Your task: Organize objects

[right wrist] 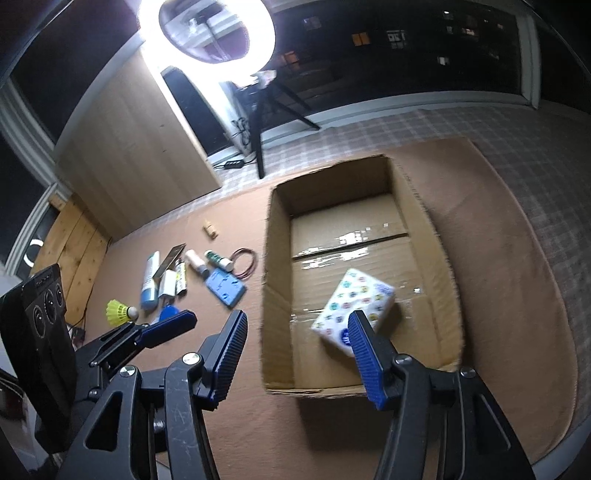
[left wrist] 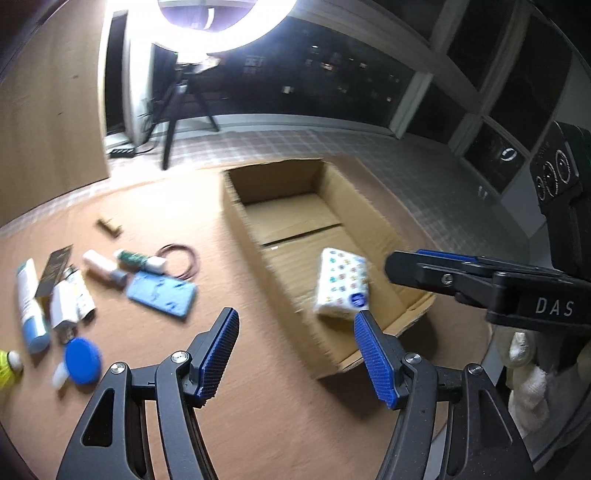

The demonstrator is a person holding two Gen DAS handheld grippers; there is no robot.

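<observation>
Tissue pack (right wrist: 354, 306) — one — in one cardboard box (right wrist: 275, 280).

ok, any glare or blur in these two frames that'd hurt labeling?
Left wrist view: ring light blows out the top, and the clutter around the blue case is motion-smeared. Right wrist view: same light blooms, glare streaks the tape on the cardboard box floor, tissue pack slightly soft.

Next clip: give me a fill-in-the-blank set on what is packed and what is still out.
1. The patterned tissue pack lies inside the ___ box.
2. The shuttlecock has ___ feathers.
3. Between the left gripper pads there is ___.
4. The blue case lies ___ the box.

Missing: cardboard; yellow; nothing; outside
</observation>
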